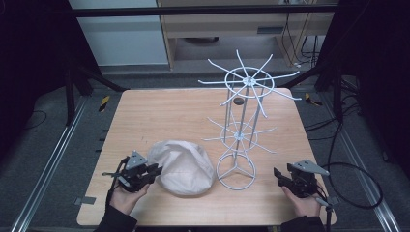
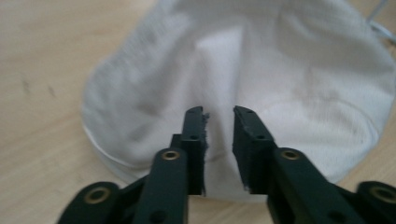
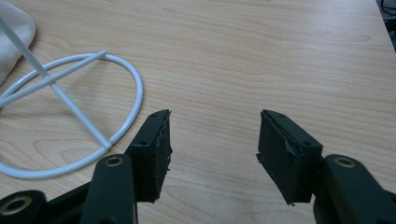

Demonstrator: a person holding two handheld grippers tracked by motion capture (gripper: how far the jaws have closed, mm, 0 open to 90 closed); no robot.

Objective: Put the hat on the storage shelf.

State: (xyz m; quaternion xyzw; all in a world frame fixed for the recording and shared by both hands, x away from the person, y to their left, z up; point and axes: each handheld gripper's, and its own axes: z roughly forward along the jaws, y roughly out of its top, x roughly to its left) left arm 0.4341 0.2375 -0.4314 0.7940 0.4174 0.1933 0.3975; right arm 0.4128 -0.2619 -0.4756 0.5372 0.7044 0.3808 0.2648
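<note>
A: State of the left gripper (image 2: 219, 116)?

B: Its fingers (image 2: 194, 135) stand at a narrow gap with nothing clamped. The hat (image 2: 261, 79) lies just beyond and below the tips; whether the pads brush the fabric cannot be told, but no fold is pinched between them.

A: And the right gripper (image 3: 215, 116)?

B: Fingers (image 3: 154, 149) moderately wide, holding nothing, with bare worktop (image 3: 280, 46) between and ahead of them. To their left lies the ring base of the rack (image 3: 135, 93).

A: Progress?

B: Judged as early stage, if the work is to hang the hat on the rack. The hat rests flat on the worktop, not lifted. Every arm of the rack is bare. Remaining: grip the hat, raise it, carry it to an arm and set it there.

A: What does the high view add?

B: The whole layout. The left gripper (image 1: 140, 171) sits at the near-left edge of the hat (image 1: 186, 166), the rack (image 1: 244, 121) stands upright just right of the hat, and the right gripper (image 1: 290, 176) waits right of the rack base, apart from it. Both tiers of the rack's arms appear there.

A: And the gripper views?

B: The left gripper view resolves the finger gap and the hat's creased weave. The right gripper view shows the base ring with its crossbars and a corner of the hat beyond it.
</note>
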